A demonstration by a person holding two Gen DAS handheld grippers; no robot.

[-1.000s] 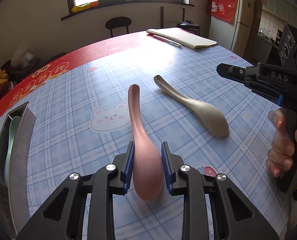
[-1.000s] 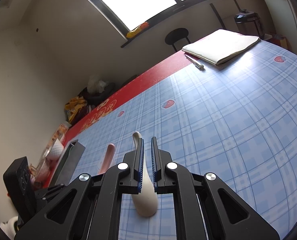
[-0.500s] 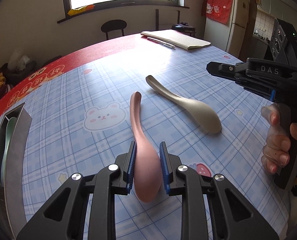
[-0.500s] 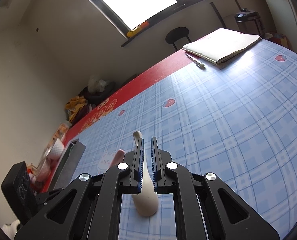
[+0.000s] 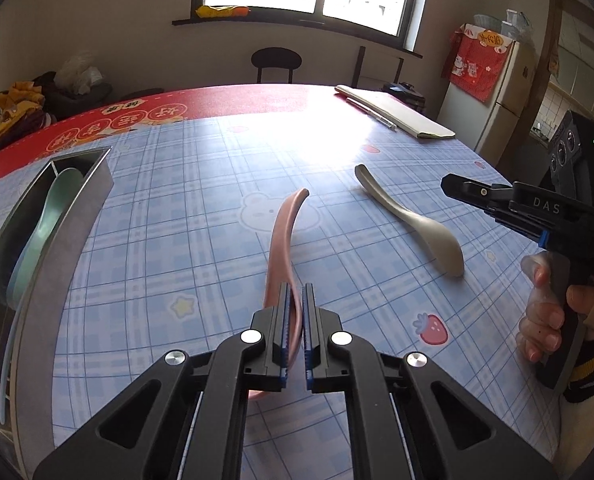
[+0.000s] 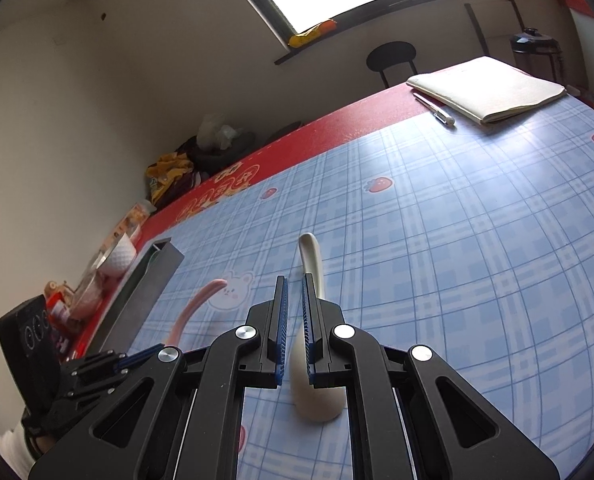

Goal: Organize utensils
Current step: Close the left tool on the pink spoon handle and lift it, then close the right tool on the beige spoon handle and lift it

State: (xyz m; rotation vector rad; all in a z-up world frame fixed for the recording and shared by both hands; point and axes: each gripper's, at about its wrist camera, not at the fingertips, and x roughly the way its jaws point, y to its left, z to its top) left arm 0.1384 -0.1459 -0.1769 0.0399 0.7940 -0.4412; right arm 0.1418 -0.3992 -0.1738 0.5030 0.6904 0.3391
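So over on the left edge of the table there's a long rectangular brushed-metal utensil tray (image 5: 71, 224), and one pale mint-green plastic spoon (image 5: 43, 220) is already lying inside it, so I'd call that one sorted. Next along, the left gripper (image 5: 295, 328) has just been closing and now its blue-padded jaws are pinched tight on the bowl end of the long pink plastic soup spoon (image 5: 283, 236); the spoon sits on edge with its handle tip poking out over the little bear print on the blue checked tablecloth (image 5: 177, 240). It looks gripped but nowhere near the tray yet, so that's the step in progress I reckon. Further right, the beige-grey plastic soup spoon (image 5: 421, 224) is just lying flat on the cloth, untouched. The right gripper (image 6: 293, 328) hovers above it with its jaws drawn in narrow and nothing clamped between them. So roughly one in, one in hand, one waiting. A closed notebook (image 5: 397, 116) with a pen beside it sits at the far side, out of the way.
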